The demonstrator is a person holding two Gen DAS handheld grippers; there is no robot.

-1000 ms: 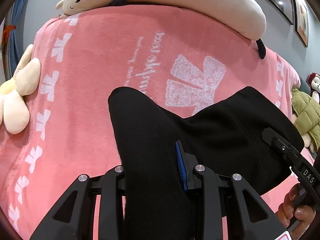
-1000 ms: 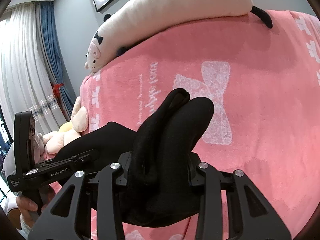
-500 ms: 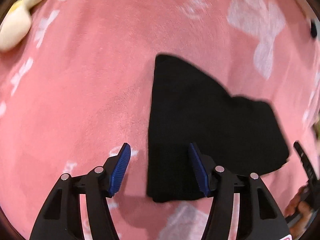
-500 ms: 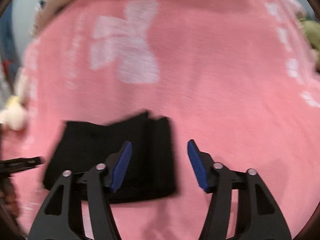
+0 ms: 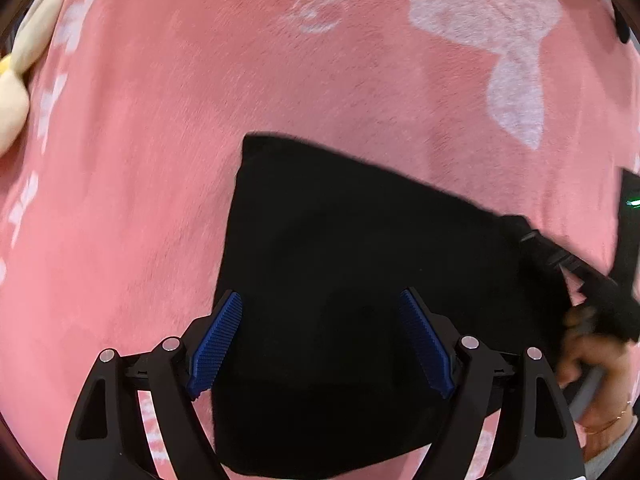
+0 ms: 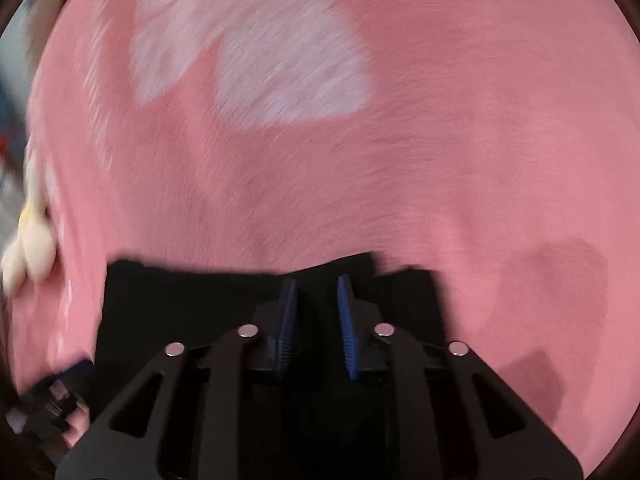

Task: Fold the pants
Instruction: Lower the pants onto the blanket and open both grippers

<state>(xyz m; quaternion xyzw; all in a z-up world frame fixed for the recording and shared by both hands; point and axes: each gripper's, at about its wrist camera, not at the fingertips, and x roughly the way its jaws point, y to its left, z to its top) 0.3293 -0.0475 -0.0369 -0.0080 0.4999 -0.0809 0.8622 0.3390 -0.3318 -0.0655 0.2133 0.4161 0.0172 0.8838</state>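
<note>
The black pants (image 5: pixel 360 260) lie folded flat on the pink blanket (image 5: pixel 160 160). My left gripper (image 5: pixel 320 344) hovers over their near left part, its jaws opening wide; the blue pads (image 5: pixel 216 344) straddle the cloth without pressing it. In the right wrist view the pants (image 6: pixel 180 308) fill the bottom of the picture. My right gripper (image 6: pixel 316 320) sits over their far edge, jaws closing to a narrow gap; only black cloth shows behind that gap. The right gripper (image 5: pixel 580 276) and its hand (image 5: pixel 588 360) appear blurred at the pants' right end.
A cream plush toy (image 5: pixel 12 92) lies at the blanket's left edge, also seen as the plush toy (image 6: pixel 32 248). A large white bow print (image 5: pixel 500 40) marks the blanket beyond the pants. Pink blanket stretches on all sides.
A second ago both grippers held the pants up. Both have let go, and the pants now lie flat. Both cameras sank and tipped down; the left jaws widened, the right narrowed.
</note>
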